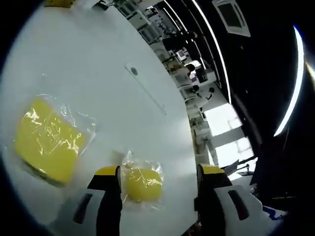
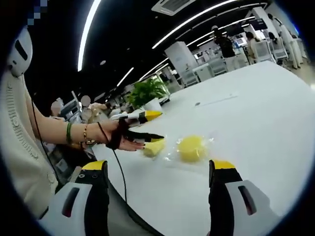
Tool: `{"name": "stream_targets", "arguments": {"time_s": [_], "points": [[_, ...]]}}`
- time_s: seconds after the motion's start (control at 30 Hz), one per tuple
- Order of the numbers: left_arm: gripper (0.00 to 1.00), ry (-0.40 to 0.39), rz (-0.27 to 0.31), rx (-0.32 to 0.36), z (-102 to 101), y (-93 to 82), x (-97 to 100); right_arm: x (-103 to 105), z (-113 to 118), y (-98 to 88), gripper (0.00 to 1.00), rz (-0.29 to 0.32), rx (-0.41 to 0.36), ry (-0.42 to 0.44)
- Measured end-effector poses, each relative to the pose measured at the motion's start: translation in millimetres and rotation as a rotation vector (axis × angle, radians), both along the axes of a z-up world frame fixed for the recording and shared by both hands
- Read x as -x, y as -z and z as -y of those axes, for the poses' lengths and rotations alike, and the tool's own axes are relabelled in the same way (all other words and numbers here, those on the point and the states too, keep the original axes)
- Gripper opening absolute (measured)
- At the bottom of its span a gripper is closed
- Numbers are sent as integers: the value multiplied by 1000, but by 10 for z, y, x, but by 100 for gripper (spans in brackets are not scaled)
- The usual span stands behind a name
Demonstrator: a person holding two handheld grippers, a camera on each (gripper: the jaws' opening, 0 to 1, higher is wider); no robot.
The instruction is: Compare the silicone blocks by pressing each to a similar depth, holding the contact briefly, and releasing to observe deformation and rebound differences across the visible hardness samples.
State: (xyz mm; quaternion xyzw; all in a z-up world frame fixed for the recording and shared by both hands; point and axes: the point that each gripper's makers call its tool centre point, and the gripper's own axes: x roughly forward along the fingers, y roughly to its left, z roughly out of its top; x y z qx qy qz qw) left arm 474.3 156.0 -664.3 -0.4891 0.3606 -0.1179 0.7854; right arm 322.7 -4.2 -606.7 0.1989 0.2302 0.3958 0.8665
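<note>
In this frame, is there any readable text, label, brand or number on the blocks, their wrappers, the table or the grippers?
None can be read.
Large yellow block and small yellow block: clear wrappers show glare, no print.
White table: one small dark mark, no lettering discernible.
Background office: too small and blurred.

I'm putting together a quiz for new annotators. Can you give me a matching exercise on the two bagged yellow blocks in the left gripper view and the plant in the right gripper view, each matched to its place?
1. large flat yellow block
2. small yellow block
3. green plant

A. beyond the person's hand
B. between the open jaws of the left gripper
C. on the white table, left of those jaws

Pairs: 1-C, 2-B, 3-A.
</note>
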Motion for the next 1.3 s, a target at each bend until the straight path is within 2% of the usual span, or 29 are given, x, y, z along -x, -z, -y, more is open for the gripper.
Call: {"name": "stream_targets", "arguments": {"time_s": [0.07,0.13,0.2,0.4,0.67,0.77,0.83,1.0,1.1,1.17,1.3], "points": [[64,-49,-39,32,-4,65,-49,-1,25,28,77,-7,-5,6],[62,-88,-76,93,24,94,-82,-2,53,62,77,-14,-4,12],[61,-109,-100,112,39,144,-112,-9,82,88,76,-20,-4,19],[62,-81,-125,55,145,275,-167,-44,157,121,76,-29,-10,37],[59,-49,-153,29,244,424,-313,-108,245,147,71,-31,-17,52],[57,-30,-156,-14,269,494,-330,-140,278,148,72,-29,-20,60],[56,-29,-165,-11,279,532,-342,-163,314,154,71,-29,-20,66],[41,-7,-163,-45,337,599,-326,-203,367,192,71,-32,-18,78],[28,14,-175,-70,337,659,-284,-208,377,211,71,-37,-20,79],[16,56,-182,-126,313,741,-226,-213,390,229,71,-41,-18,83],[10,51,-164,-108,347,733,-247,-208,403,251,70,-45,-17,85]]}}
